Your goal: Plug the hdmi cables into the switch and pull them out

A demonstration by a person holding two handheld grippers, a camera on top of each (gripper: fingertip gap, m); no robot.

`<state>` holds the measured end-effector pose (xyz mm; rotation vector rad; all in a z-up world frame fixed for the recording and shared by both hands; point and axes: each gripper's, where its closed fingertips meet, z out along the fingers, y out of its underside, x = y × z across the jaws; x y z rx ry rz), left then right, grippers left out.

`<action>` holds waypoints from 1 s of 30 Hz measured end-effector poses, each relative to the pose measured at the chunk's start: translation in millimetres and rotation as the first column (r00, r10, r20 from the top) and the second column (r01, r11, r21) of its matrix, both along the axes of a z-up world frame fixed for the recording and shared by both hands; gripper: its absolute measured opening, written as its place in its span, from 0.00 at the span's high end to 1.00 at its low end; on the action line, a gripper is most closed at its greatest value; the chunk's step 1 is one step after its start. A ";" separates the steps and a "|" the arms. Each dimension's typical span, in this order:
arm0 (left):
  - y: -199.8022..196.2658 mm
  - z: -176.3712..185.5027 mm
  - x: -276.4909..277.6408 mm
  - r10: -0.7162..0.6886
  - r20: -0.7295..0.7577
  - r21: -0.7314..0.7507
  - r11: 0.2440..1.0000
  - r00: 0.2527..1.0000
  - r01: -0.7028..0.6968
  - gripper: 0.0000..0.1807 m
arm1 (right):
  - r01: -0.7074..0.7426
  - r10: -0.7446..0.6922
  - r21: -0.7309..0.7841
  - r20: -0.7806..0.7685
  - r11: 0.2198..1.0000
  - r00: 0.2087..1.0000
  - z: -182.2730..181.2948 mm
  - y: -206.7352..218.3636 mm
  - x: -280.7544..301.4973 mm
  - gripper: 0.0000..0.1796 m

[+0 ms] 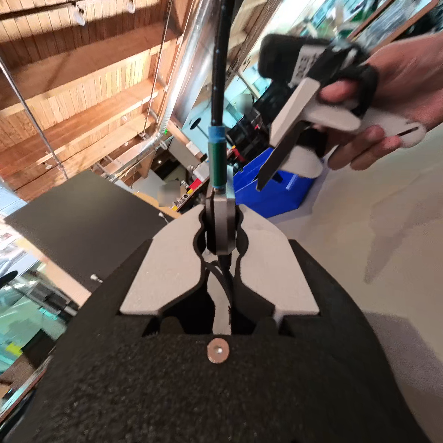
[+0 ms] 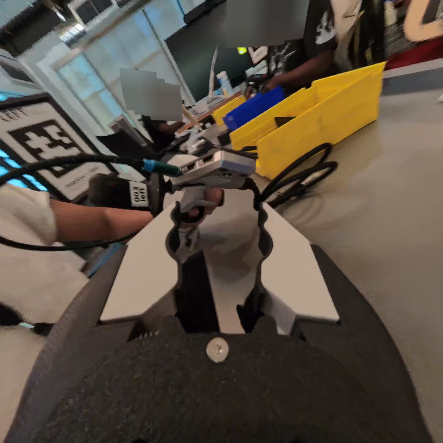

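In the left wrist view my left gripper (image 1: 220,213) is shut on the thin grey HDMI switch (image 1: 221,225), held edge-on and lifted off the table. A green and blue HDMI plug (image 1: 216,163) sits in the switch's far end, and its black cable (image 1: 219,72) runs upward. My right gripper (image 1: 282,172) hovers to the upper right of the switch, apart from it. In the right wrist view my right gripper (image 2: 218,208) is open and empty, just short of the switch (image 2: 215,167). The green plug (image 2: 163,167) enters the switch's left side, and its cable (image 2: 72,159) arcs left.
A black cable (image 2: 299,172) from the switch's right end loops on the grey table (image 2: 359,227). Yellow bins (image 2: 311,124) and a blue bin (image 2: 254,107) stand behind it. A person works at the bins across the table. A blue bin (image 1: 271,194) shows behind the switch. Some 6 centimeters of space lies between my two pairs of fingers.
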<state>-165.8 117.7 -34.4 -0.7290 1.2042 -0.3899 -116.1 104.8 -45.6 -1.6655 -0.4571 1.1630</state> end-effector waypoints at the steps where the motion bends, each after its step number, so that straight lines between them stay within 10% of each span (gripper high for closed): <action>1: -6.5 1.0 -0.1 -0.024 -0.003 0.004 1.000 1.000 0.024 0.88 | -0.043 0.042 -0.016 -0.051 0.999 0.998 3.5 -2.4 -3.7 0.62; 11: -45.6 -20.2 9.9 -0.094 -0.131 0.122 0.986 0.987 0.110 0.89 | -0.358 0.311 -0.214 -0.224 0.909 0.924 -12.0 -23.8 -31.1 0.69; 21: 72.4 -65.0 -32.8 0.312 -0.398 0.133 0.950 0.863 -0.283 0.95 | 0.076 -0.071 -0.105 0.048 0.992 0.996 -20.0 16.4 11.0 0.71; 27: 171.4 -59.2 -119.5 0.632 -0.429 -0.054 0.695 0.645 -0.717 0.98 | 0.386 -0.342 -0.061 0.354 0.920 0.871 -65.0 51.1 52.9 0.71; 30: 181.9 -48.7 -139.2 0.638 -0.398 -0.198 0.642 0.659 -0.740 1.00 | 0.413 -0.353 -0.094 0.372 0.906 0.859 -71.4 76.2 46.4 0.71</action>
